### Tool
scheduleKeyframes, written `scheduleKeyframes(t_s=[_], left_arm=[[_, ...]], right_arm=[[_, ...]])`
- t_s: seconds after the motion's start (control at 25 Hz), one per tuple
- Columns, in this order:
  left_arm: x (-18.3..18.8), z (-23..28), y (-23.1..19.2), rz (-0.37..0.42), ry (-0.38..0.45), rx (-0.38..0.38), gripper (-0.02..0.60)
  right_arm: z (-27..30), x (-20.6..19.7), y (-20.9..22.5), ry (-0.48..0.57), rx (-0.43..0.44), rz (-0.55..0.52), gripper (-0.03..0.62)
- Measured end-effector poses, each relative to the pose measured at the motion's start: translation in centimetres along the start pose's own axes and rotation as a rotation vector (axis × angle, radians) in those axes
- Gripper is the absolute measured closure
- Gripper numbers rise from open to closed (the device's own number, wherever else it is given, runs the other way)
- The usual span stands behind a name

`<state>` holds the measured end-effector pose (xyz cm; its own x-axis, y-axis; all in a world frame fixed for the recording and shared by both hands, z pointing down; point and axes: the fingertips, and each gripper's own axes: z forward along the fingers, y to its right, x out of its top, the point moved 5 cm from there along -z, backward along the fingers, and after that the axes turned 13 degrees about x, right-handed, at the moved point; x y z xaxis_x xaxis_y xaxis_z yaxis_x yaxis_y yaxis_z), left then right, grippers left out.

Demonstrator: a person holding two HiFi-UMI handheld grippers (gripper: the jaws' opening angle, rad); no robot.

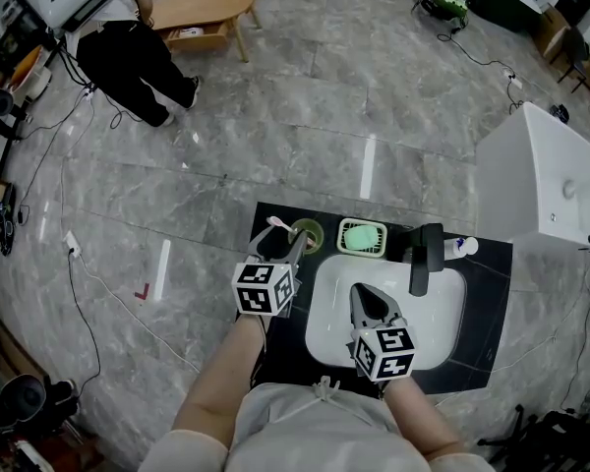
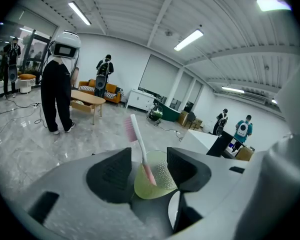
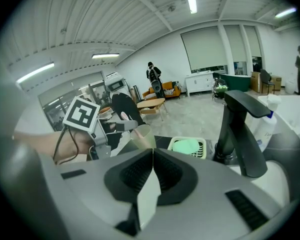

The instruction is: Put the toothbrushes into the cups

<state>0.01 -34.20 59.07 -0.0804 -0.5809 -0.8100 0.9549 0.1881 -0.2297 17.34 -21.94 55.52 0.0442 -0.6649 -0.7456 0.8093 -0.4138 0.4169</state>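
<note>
Containers:
- One translucent yellow-green plastic cup (image 2: 162, 180) stands at the back left of the black countertop (image 1: 487, 298), just beside the white oval sink basin (image 1: 442, 308). It contains one pink-and-white toothbrush (image 2: 139, 144), bristle end up, leaning over the rim.
- One pale green slotted soap basket (image 1: 362, 237) stands to the right of the cup and holds one mint-green block.
- The sink basin holds no loose item.

Grippers:
- The left gripper (image 2: 149, 154) is released. Its jaws stand wide apart on either side of the cup, and neither pad presses on the toothbrush or the cup.
- The right gripper (image 3: 152, 154) is clenched, jaws together with nothing between them, above the basin.

Count: one cup, one toothbrush, one soap basket, one black faucet (image 1: 426, 256), one white bottle (image 1: 464, 247), two grippers.
</note>
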Motion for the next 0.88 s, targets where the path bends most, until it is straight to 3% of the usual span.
scheduleKeyframes(t_s=[0.24,0.44,0.68,0.76,0.88], left_arm=[[-0.1,-1.7,-0.1,-0.006,0.011,0.027,0.368],[0.4,-4.6,0.7,0.037,0.051,0.063,0.371],[1.5,-7.8,2.2,0.004,0.102,0.028,0.546],[1.6,-8.8,2.7,0.041,0.109,0.017,0.561],[2.4,-10.6,3.8,0.184,0.164,0.014,0.563]], right_arm=[[-0.2,0.2,-0.7,0.008,0.005,-0.014,0.566],[-0.4,0.3,-1.6,0.020,0.010,-0.027,0.567],[-0.9,1.3,-2.7,0.062,0.020,-0.053,0.567],[-1.3,1.5,-2.9,0.077,0.022,-0.066,0.566],[-1.8,2.0,-3.4,0.095,0.037,-0.091,0.567]])
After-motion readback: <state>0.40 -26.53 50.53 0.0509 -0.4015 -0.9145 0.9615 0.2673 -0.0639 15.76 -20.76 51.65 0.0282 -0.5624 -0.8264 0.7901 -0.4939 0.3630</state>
